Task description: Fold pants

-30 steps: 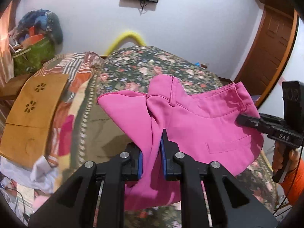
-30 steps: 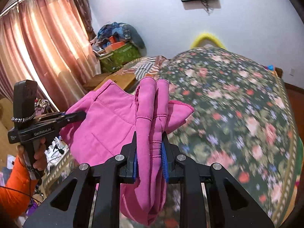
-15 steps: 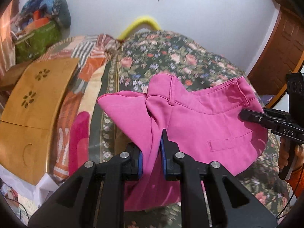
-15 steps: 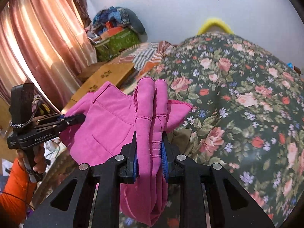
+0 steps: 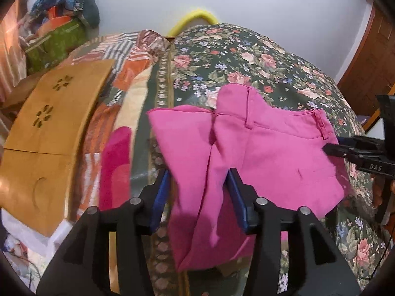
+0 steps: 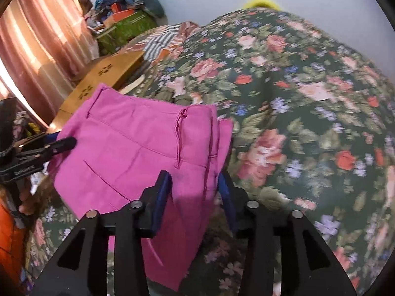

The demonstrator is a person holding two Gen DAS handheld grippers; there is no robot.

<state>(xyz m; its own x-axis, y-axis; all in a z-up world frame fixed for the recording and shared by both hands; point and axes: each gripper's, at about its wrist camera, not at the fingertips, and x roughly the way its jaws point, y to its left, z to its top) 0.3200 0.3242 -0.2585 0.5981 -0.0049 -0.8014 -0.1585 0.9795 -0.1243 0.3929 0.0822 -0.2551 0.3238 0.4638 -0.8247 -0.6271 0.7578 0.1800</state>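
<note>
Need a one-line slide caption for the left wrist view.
Left gripper open around bright pink cotton pants lying on the dark floral bedspread.

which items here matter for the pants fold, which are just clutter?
Job:
pink pants
left gripper, open
right gripper, open
floral bedspread

Clutter:
wooden board
green bag
curtain
striped blanket

Pink pants [image 5: 259, 148] between spread left tongs [image 5: 198, 187] — right tongs [image 5: 328, 148] at waistband.
</note>
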